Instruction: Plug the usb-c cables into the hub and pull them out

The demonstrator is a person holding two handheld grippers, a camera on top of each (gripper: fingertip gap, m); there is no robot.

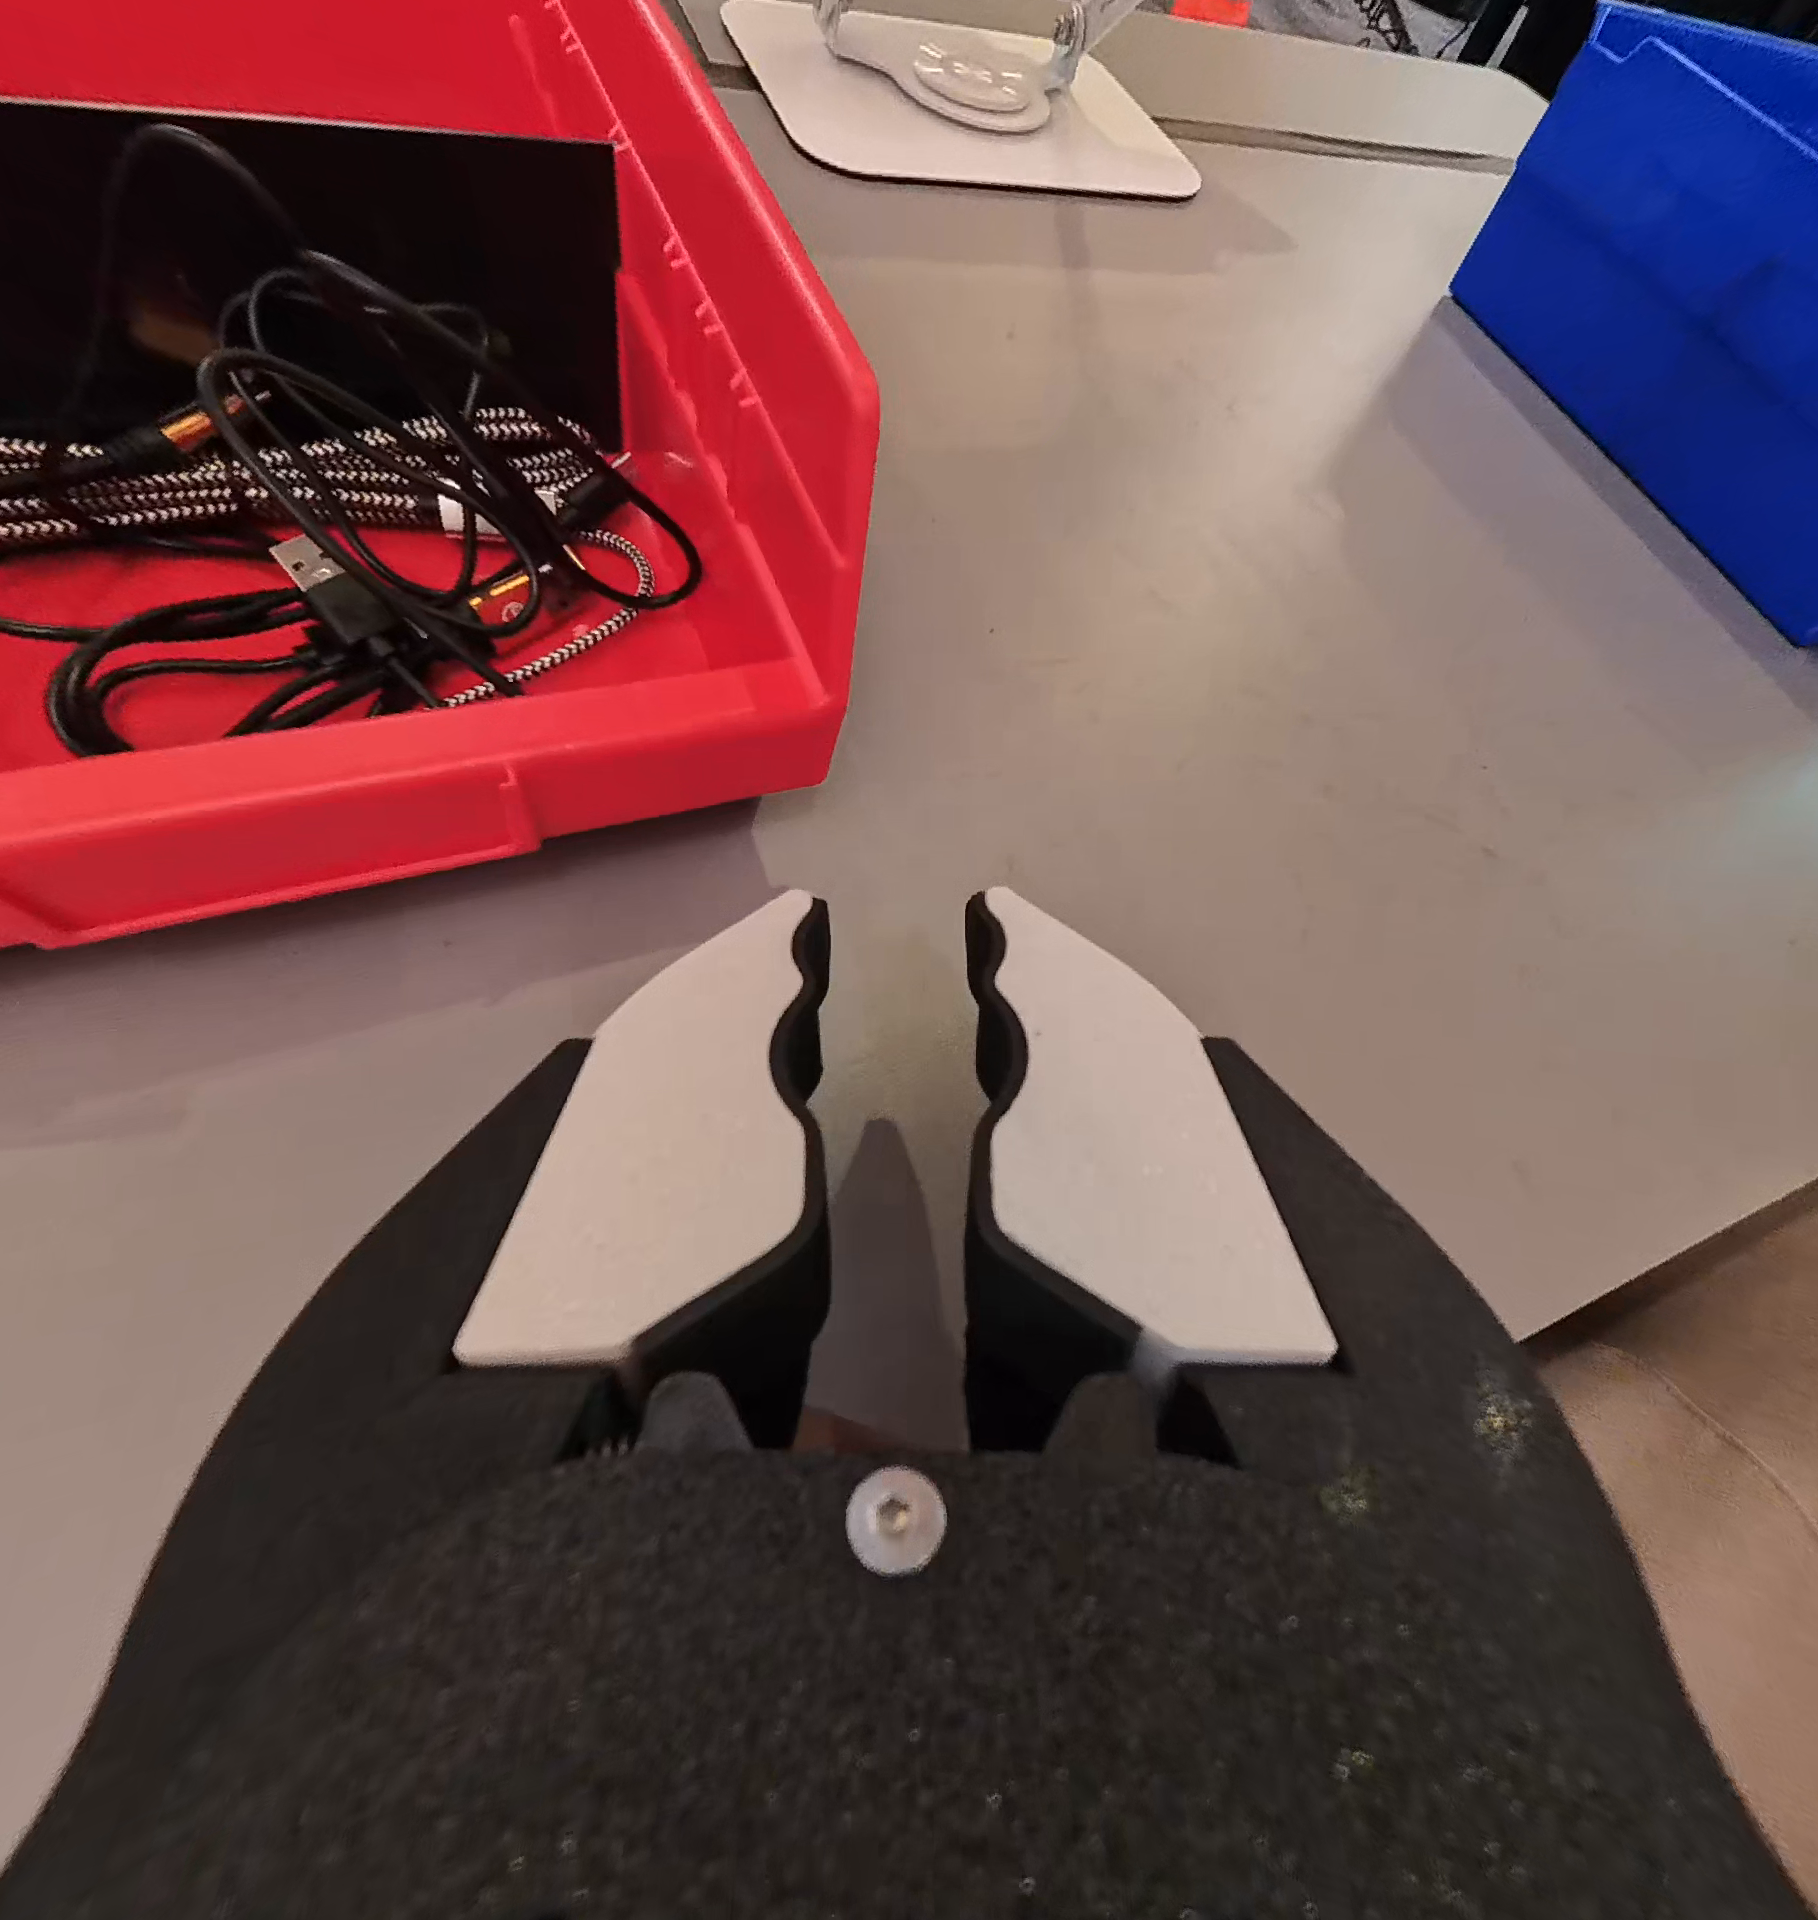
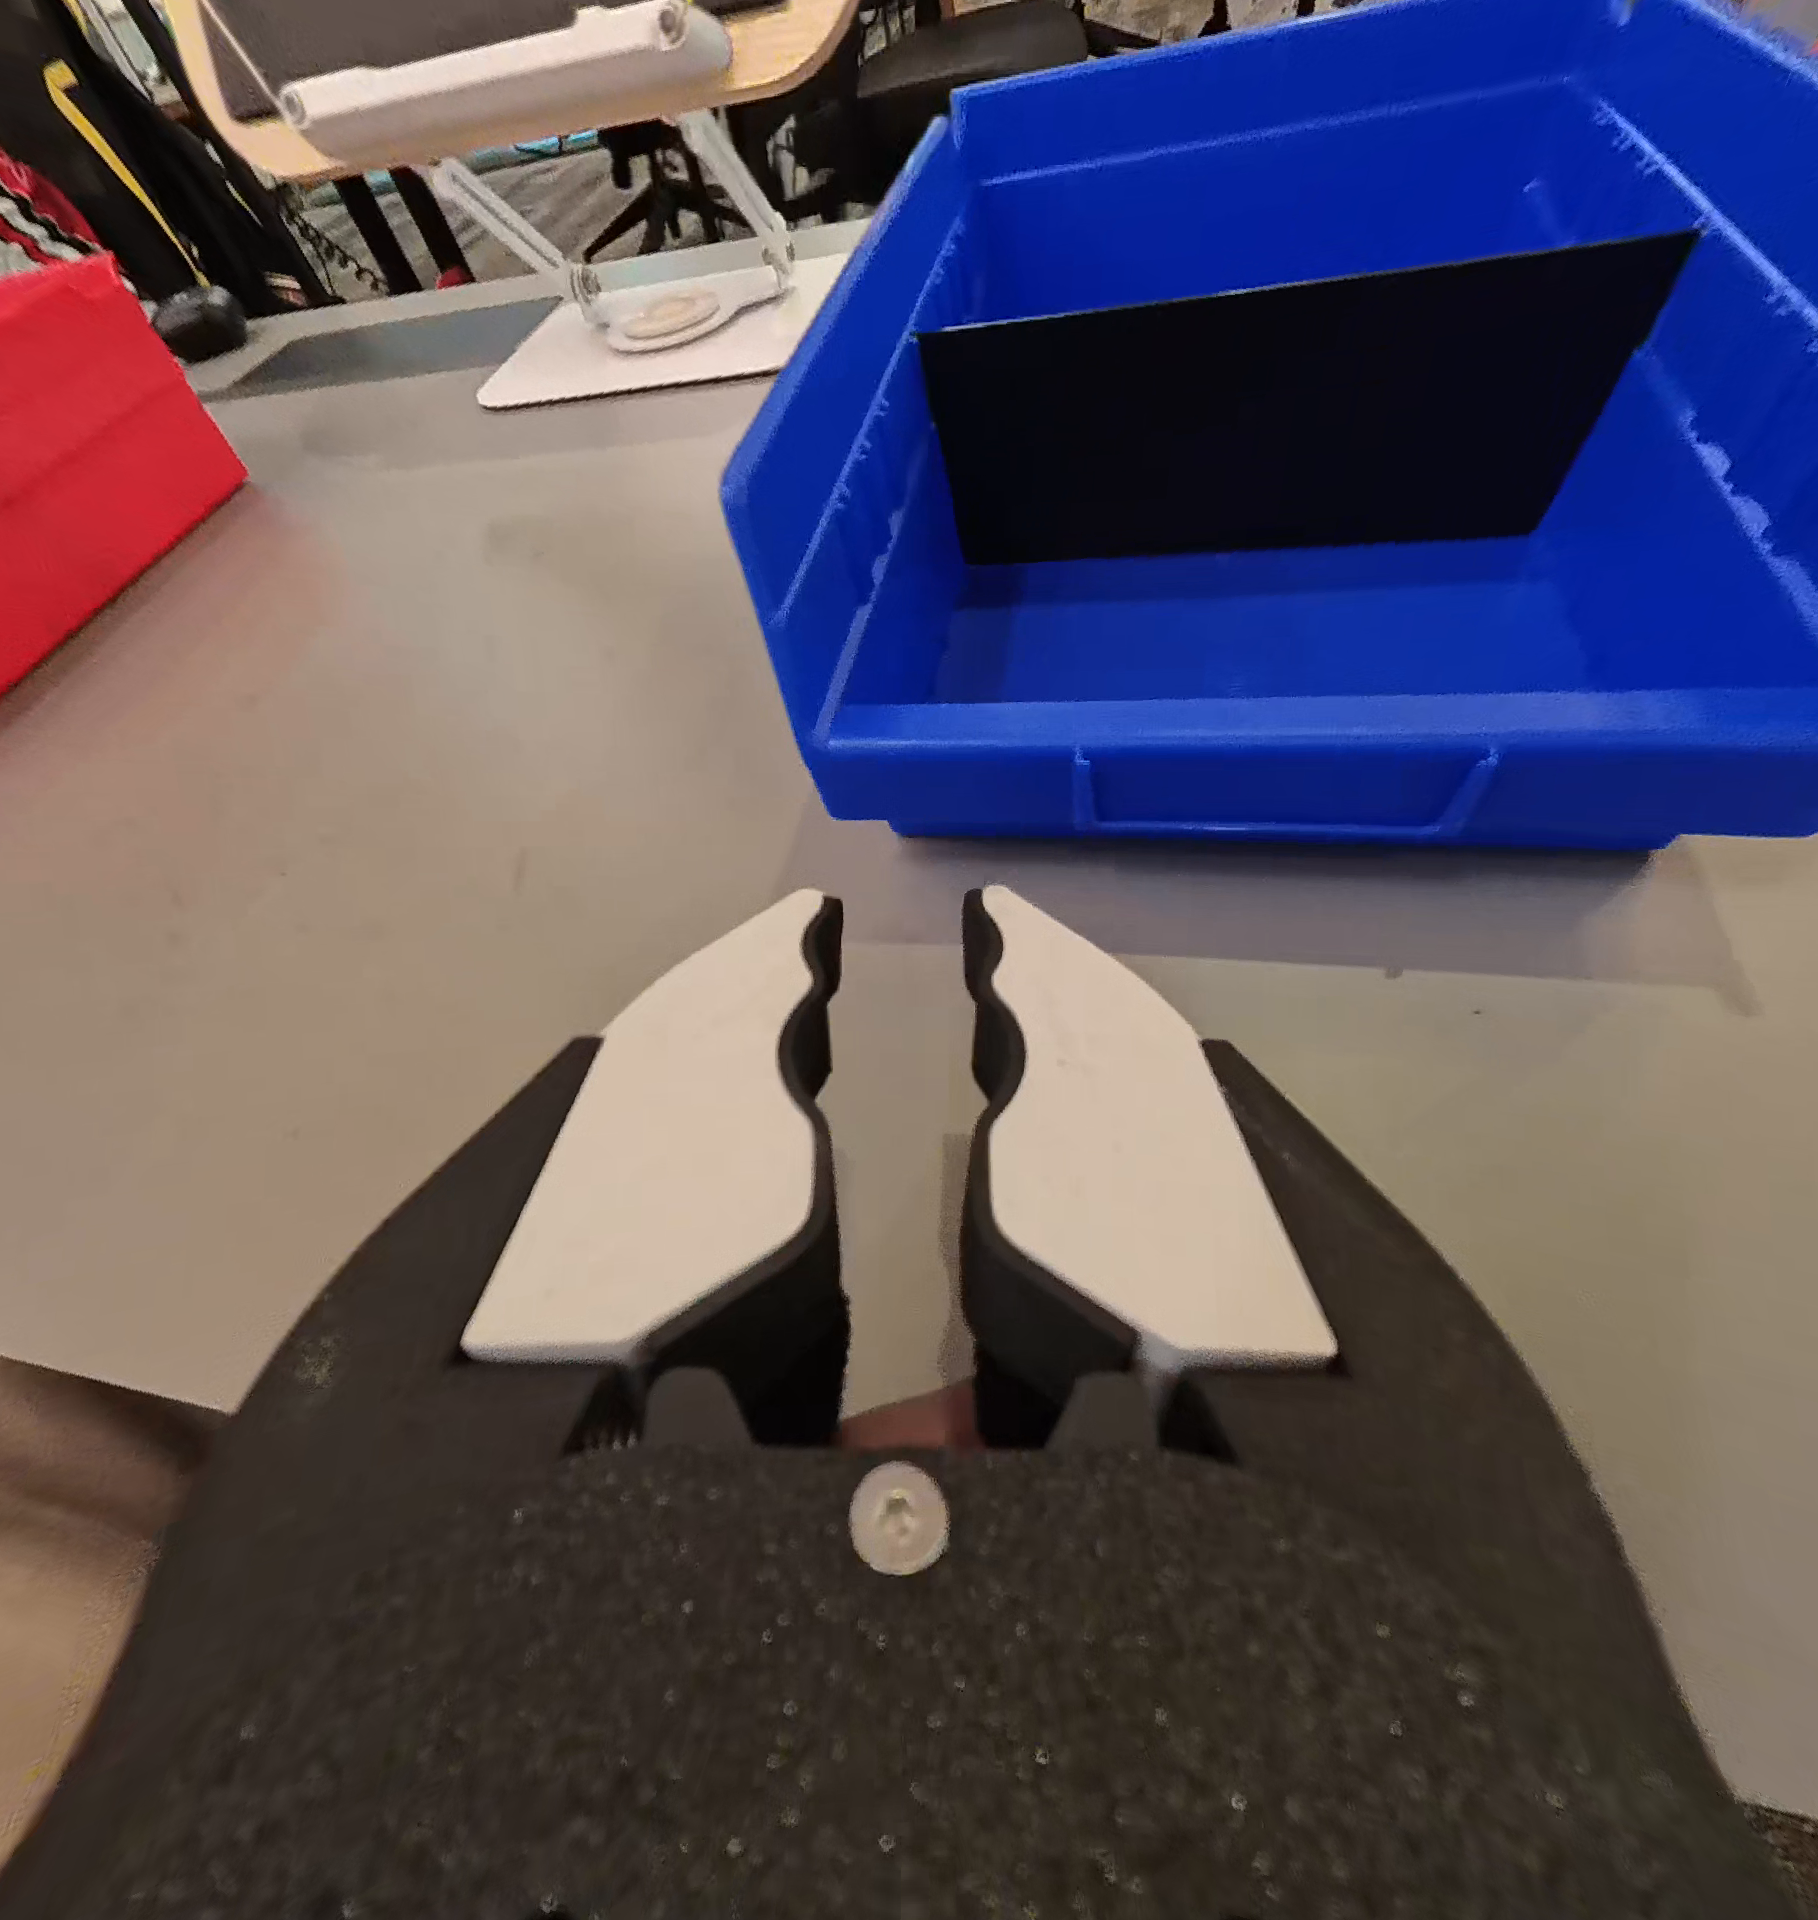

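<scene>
A grey table [image 1: 1196, 623] carries a red bin [image 1: 759, 520] and a blue bin [image 2: 1300, 769], well apart. A white stand base [image 2: 572, 374] sits near the far edge.

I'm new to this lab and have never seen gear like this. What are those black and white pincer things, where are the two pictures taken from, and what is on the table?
Each pincer is a hand-held gripper with a camera looking forward along its two fingers. One picture comes from the left gripper, the other from the right gripper. Both are open and hold nothing, above a grey table. The left view shows a red bin with a black divider and a tangle of cables. The right view shows a blue bin with its own black divider; its near compartment is empty. A white stand sits farther back. No hub shows.
</scene>
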